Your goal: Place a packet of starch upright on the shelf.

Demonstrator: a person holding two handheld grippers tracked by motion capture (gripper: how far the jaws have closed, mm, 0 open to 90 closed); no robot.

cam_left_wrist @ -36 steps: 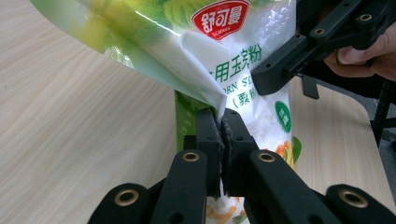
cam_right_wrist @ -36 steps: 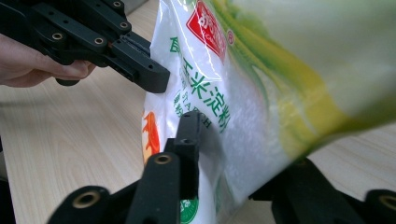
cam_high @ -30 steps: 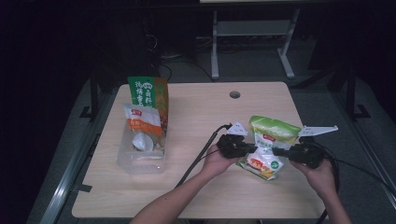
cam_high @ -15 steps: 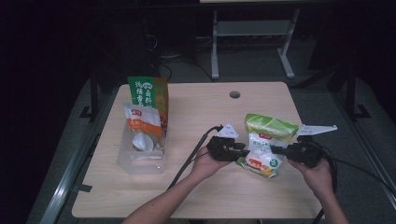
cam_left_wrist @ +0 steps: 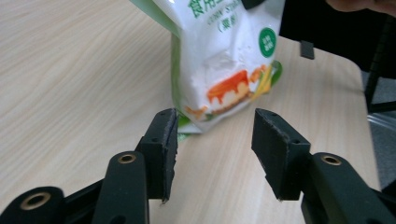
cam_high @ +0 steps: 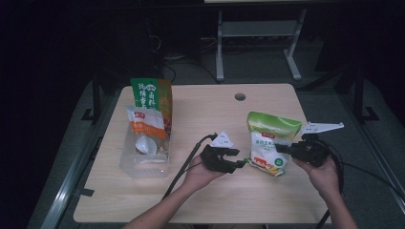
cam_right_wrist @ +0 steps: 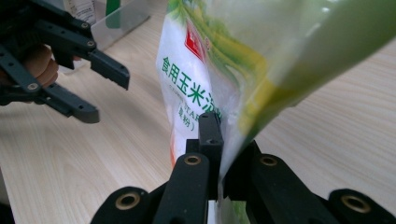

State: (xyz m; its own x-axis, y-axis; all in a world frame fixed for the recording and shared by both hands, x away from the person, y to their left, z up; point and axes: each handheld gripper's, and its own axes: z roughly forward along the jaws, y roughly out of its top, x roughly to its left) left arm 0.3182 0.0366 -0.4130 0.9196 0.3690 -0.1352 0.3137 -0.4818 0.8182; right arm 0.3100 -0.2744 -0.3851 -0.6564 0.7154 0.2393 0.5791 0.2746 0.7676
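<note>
Green-and-white plastic, the starch bag (cam_high: 270,143) stands on the wooden table (cam_high: 200,200), its edge pinched flat between the pressed-together jaws of the right gripper (cam_high: 286,149) (the film bulges above them (cam_right_wrist: 243,84)). Just ahead of the left gripper (cam_high: 237,160), the bag's lower corner (cam_left_wrist: 219,93) sits clear of the jaws, which have just been opening with nothing between them. Well off to that gripper's far side stands a clear bin (cam_high: 143,157) of packets.

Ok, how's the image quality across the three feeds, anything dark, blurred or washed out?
High view: room black, only the table lit, slightly soft. Left gripper view: starch bag print readable, left gripper sharp. Right gripper view: the bag's near top is a blurred green-yellow smear, the right gripper in focus.
</note>
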